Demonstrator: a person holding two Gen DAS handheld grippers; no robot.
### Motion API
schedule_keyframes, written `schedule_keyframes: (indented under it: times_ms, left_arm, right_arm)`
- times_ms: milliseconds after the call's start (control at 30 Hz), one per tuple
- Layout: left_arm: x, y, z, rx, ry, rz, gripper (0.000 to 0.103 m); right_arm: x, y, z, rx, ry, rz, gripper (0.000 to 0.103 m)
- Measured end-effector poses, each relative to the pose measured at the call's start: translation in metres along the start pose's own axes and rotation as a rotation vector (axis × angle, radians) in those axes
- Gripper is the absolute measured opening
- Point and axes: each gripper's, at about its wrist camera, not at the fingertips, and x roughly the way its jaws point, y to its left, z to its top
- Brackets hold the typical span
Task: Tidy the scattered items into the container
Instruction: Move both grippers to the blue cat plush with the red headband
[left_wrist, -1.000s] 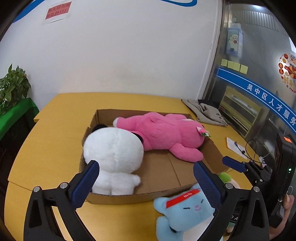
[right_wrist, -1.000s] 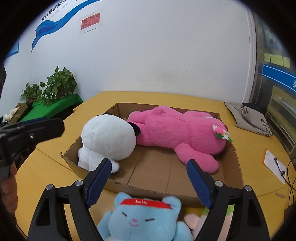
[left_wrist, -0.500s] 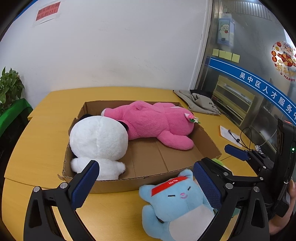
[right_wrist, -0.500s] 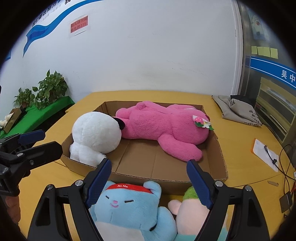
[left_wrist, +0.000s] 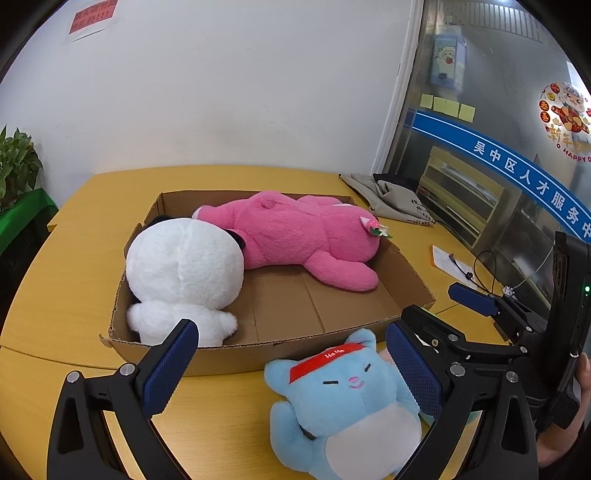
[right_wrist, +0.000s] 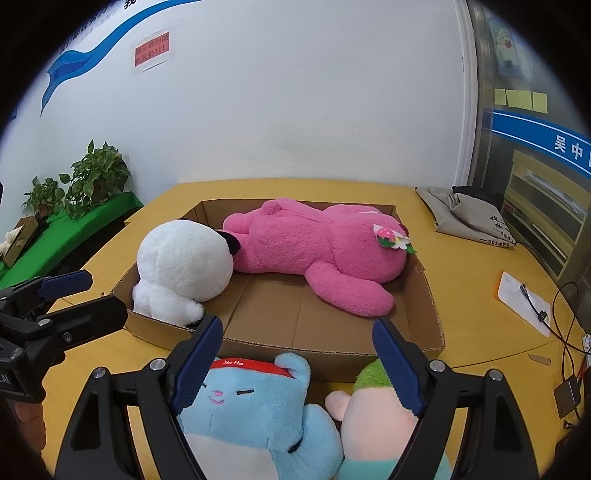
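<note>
Blue cat plush (left_wrist: 343, 402): lies face up on the desk (left_wrist: 88, 229), just outside the near wall of the cardboard box (left_wrist: 236, 354), head with its red headband toward the box; not yet tidied.
Handling: looks soft, light and squashy, so pads should sink in rather than slip; likely floppy at the limbs, so it may sag when lifted.
Where to hold: judged best across the head or the round body, where the stuffing is thickest; an ear or an arm would probably pull out of the grip.
Second loose plush (right_wrist: 373, 410): pale peach with a green tuft, touching the blue cat's side, also outside the box; its lower part is cut off by the frame.
Right tool (right_wrist: 295, 363): spread wide, hovering over both loose plushes, holding nothing.
Left tool (left_wrist: 291, 367): spread wide as well, empty; its right-hand pad (left_wrist: 415, 369) sits in front of the blue cat's side, though contact cannot be told.
Box contents: white plush (left_wrist: 184, 273) at the left end and a large pink plush (left_wrist: 303, 236) lying along the back; bare cardboard floor at the front, enough for the blue cat by my reckoning.
Risk: the near wall is low but could snag a dangling leg.
Further out: grey cloth bag (right_wrist: 465, 214) and a paper with a cable (right_wrist: 524, 302) on the desk, potted plants (right_wrist: 96, 177) to the left.
</note>
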Motion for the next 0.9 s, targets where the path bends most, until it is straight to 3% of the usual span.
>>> schedule_keyframes:
  times_ms: [900]
  left_arm:
    - [0.018,-0.005,-0.020,-0.019,0.052,-0.035,0.103]
  right_arm:
    - [0.003,-0.021,-0.013,-0.025,0.015,-0.007,0.083]
